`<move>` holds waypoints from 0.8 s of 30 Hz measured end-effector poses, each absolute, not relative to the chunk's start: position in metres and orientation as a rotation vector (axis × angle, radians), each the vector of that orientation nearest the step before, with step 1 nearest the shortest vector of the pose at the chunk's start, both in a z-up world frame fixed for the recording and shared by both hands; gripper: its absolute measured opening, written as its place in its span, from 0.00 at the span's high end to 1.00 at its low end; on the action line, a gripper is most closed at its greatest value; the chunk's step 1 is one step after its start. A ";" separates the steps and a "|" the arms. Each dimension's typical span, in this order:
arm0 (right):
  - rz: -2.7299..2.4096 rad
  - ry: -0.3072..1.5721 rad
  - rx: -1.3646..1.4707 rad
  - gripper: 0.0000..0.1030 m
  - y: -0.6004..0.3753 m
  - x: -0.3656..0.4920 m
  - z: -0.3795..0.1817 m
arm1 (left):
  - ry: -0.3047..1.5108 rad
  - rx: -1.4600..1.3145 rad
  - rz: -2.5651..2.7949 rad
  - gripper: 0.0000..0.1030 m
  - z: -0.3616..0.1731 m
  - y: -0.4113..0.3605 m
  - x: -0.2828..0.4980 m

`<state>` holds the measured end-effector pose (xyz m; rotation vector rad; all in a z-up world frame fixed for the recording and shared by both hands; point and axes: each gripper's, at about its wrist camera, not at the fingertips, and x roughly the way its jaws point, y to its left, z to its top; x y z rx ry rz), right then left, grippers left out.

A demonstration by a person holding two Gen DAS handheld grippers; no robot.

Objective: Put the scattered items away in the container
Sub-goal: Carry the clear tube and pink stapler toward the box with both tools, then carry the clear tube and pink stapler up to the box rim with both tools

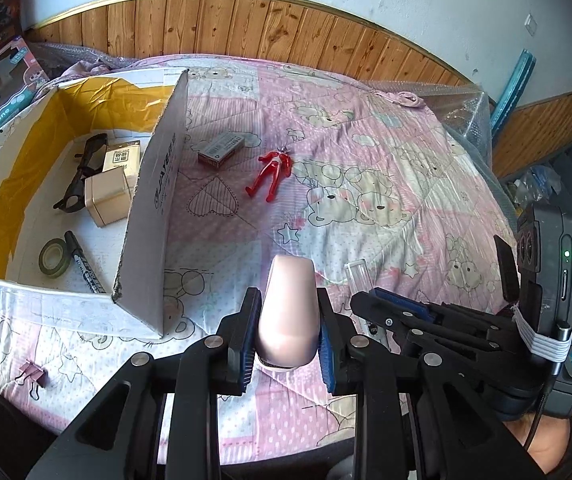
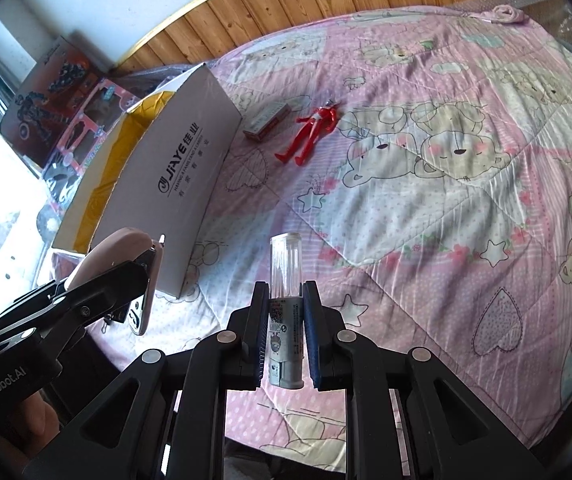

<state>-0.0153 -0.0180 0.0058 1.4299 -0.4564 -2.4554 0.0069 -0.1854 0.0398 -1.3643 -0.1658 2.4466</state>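
Note:
My left gripper (image 1: 288, 298) is shut on a pale pink stapler (image 1: 289, 312), held above the bedspread just right of the box's near corner. The white cardboard box (image 1: 158, 208) stands open at the left and holds black glasses (image 1: 86, 172), two small cartons, a tape roll (image 1: 54, 258) and a marker. My right gripper (image 2: 286, 289) is shut on a grey tube with a clear cap (image 2: 285, 264), close beside the left gripper (image 2: 142, 276). A red toy figure (image 1: 272, 172) and a small flat carton (image 1: 222, 148) lie on the bed beyond the box.
A pink binder clip (image 1: 32, 376) lies on the bedspread in front of the box. Toy packages (image 2: 58, 92) lean by the wall behind the box. Wood panelling (image 1: 246, 24) runs along the bed's far side, with bubble wrap (image 1: 465, 108) at the right corner.

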 end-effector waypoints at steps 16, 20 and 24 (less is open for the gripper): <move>-2.451 -0.407 1.391 0.83 -0.038 -0.012 0.023 | -0.231 -1.342 2.461 0.74 0.052 -0.205 0.010; -2.453 -0.396 1.374 0.83 -0.044 -0.013 0.031 | -0.243 -1.335 2.466 0.74 0.054 -0.210 0.009; -2.454 -0.383 1.357 0.83 -0.049 -0.013 0.037 | -0.256 -1.327 2.466 0.74 0.057 -0.215 0.010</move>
